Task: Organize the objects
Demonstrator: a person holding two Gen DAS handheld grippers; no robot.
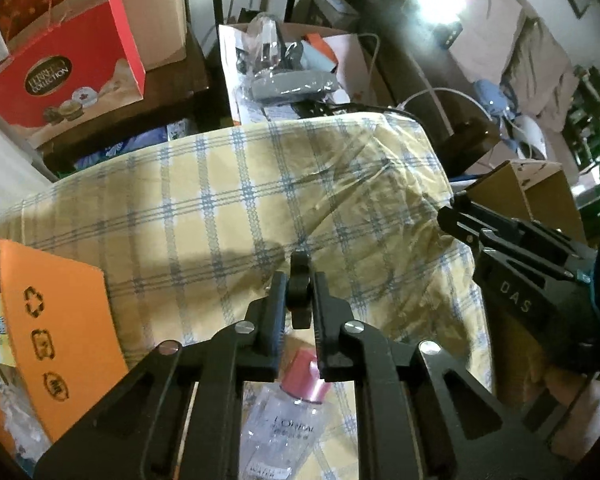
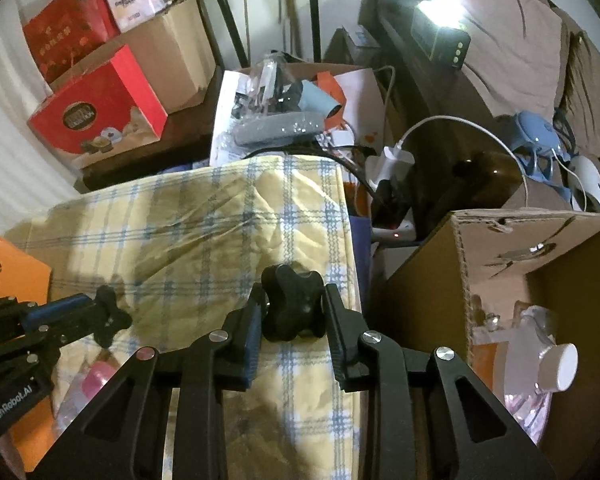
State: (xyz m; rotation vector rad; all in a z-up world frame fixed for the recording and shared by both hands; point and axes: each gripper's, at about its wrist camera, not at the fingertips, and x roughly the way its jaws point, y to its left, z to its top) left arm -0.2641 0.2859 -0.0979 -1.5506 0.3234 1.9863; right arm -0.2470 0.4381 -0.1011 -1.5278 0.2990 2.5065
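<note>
Both claws are clamped on lobed black plastic knobs: left gripper [image 1: 299, 300] pinches 1 knob [image 1: 299, 280] edge-on, right gripper [image 2: 295, 312] grips the other knob [image 2: 292, 306], over the crinkly yellow plaid cloth [image 1: 220, 200]. Clear L'Oreal bottle [image 1: 284, 428], pink cap, lies below.

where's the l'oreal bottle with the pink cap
In the left wrist view the L'Oreal bottle lies on the checked cloth, bottom centre, right of the orange box.

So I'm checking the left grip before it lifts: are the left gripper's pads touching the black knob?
Touching. The left wrist view shows the left gripper with both pads pressed against the sides of the black knob, no gap visible.
</note>
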